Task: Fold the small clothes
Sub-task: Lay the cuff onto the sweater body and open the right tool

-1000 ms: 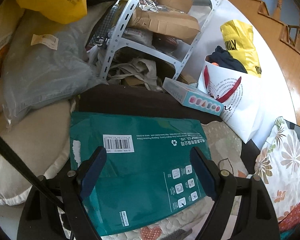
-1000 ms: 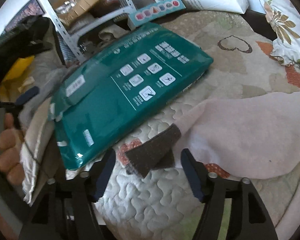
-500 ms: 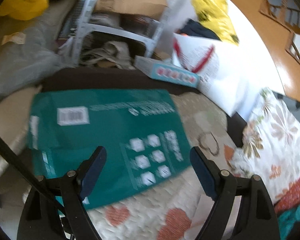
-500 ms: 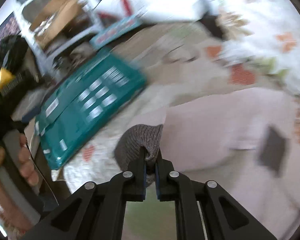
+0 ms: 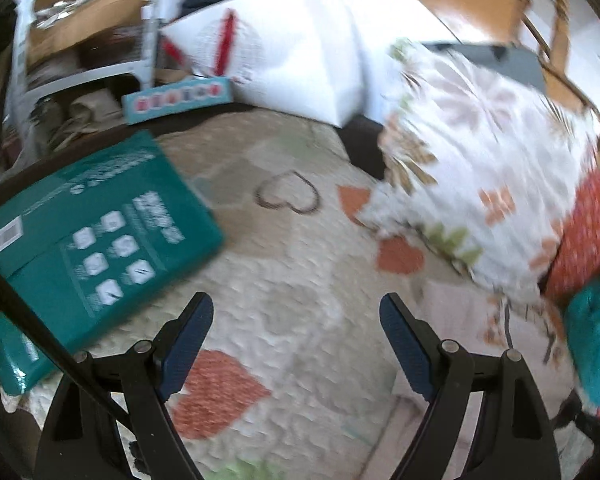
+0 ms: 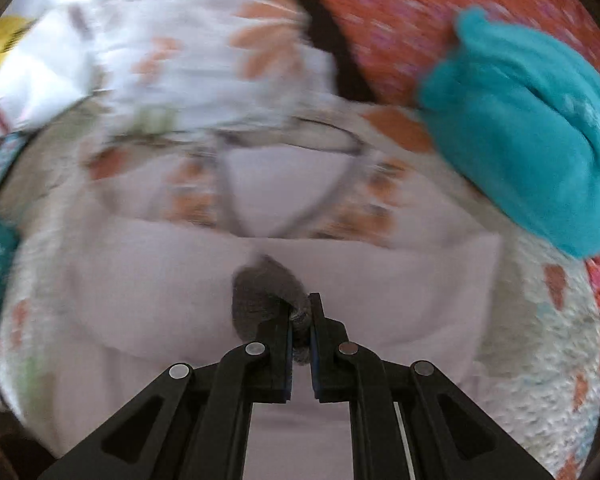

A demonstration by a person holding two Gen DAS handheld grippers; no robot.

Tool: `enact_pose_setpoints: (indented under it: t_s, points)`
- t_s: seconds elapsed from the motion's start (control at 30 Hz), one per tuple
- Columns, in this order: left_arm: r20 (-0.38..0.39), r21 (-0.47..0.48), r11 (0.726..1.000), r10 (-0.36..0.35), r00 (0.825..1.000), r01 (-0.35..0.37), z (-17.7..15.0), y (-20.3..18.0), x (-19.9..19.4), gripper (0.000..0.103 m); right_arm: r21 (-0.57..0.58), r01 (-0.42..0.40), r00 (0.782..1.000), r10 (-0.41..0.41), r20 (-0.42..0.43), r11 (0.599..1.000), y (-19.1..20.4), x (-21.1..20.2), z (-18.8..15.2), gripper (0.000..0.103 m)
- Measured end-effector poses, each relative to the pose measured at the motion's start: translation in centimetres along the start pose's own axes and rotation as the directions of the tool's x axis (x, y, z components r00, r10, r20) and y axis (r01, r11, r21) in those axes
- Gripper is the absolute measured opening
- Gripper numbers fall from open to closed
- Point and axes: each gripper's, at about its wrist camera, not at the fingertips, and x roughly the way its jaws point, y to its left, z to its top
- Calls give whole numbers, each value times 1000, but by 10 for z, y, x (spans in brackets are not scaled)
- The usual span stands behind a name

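Observation:
My right gripper is shut on the grey-brown knit cuff of a pale pink garment, lifted over the garment's body, which lies spread on the quilted bed cover. In the left wrist view only a pink edge of the garment shows at the right. My left gripper hangs open over the quilt with nothing between its fingers. Both views are blurred by motion.
A green flat package lies on the quilt at the left. A floral pillow, a red cushion and a teal cloth sit to the right. A white bag, a small box and metal shelving stand behind.
My right gripper closed on the grey cuff and carried it right, over the pink garment. My left gripper, still open, swung right from above the green package to the quilt.

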Motion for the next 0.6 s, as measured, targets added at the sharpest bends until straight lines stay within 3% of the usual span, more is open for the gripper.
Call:
enact_pose_setpoints:
  t_s: [0.07, 0.37, 0.47, 0.53, 0.6]
  points:
    - [-23, 28, 1000, -13, 1000, 14, -4, -14, 5, 84, 25, 54, 999, -54, -4, 998, -20, 10, -1, 7]
    - [-111, 104, 994, -35, 993, 46, -18, -48, 25, 84, 52, 100, 995, -98, -37, 994, -59, 27, -4, 8]
    - [-132, 97, 994, -33, 991, 46, -21, -49, 31, 84, 62, 110, 994, -109, -7, 992, -66, 14, 0, 14]
    - [-140, 93, 995, -33, 990, 47, -23, -49, 32, 84, 90, 137, 990, -141, 31, 986, -72, 1, 3, 24]
    - [-149, 93, 994, -35, 988, 49, -24, -51, 34, 84, 110, 119, 990, -127, 69, 987, -79, -15, 6, 24]
